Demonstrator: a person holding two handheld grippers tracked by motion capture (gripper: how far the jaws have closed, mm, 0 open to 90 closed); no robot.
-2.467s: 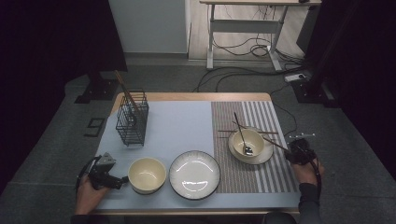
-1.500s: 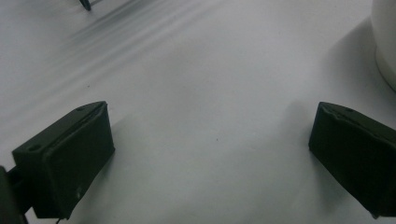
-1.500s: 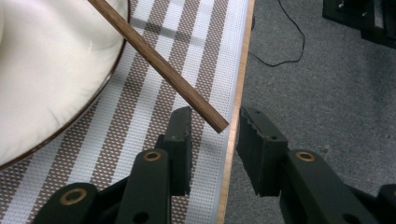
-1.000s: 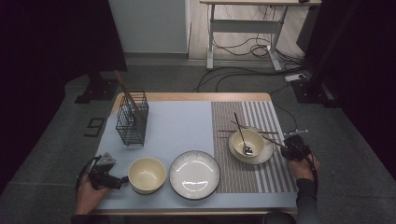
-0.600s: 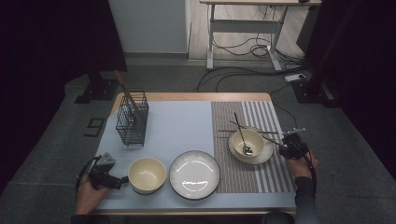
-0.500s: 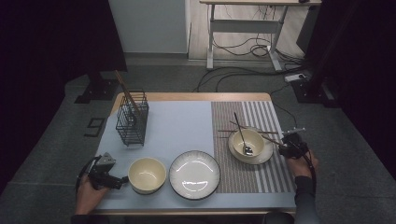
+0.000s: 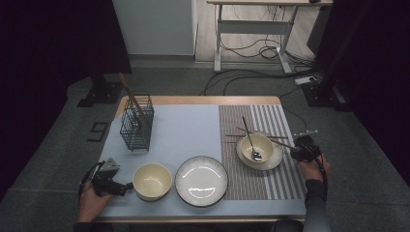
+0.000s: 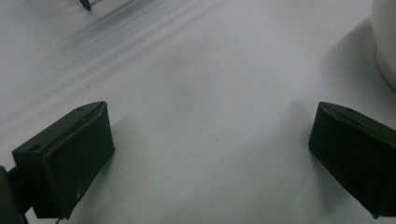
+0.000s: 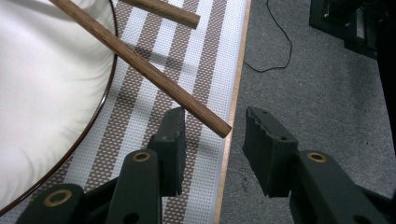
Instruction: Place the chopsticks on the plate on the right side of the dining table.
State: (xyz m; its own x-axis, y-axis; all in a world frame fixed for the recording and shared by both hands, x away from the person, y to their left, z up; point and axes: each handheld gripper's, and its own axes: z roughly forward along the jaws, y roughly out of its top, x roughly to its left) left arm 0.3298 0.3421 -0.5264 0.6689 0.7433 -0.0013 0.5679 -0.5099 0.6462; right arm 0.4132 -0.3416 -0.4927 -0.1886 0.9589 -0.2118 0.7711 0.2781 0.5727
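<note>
My right gripper (image 7: 296, 151) is at the right edge of the striped placemat (image 7: 251, 183), beside a cream bowl (image 7: 258, 145) on a brown-rimmed plate (image 9: 46, 116). Two wooden chopsticks (image 7: 278, 141) lie across that plate, and a spoon (image 7: 249, 137) rests in the bowl. In the right gripper view the end of one chopstick (image 9: 140, 63) sits in the gap of my right gripper (image 9: 215, 114). Its jaws have just been opening and do not press on the stick. My left gripper (image 7: 126, 185) stands wide open over the pale mat (image 8: 210, 70), left of an empty cream bowl (image 7: 153, 180).
A white plate (image 7: 201, 180) lies at the front middle. A black wire basket (image 7: 136, 124) with long sticks (image 7: 130, 94) stands at the back left. The table's right edge runs just under my right gripper, with grey floor (image 9: 303, 70) beyond.
My right gripper has shifted slightly left, toward the plate, so its jaws now reach the chopstick ends. The left hand has kept still.
</note>
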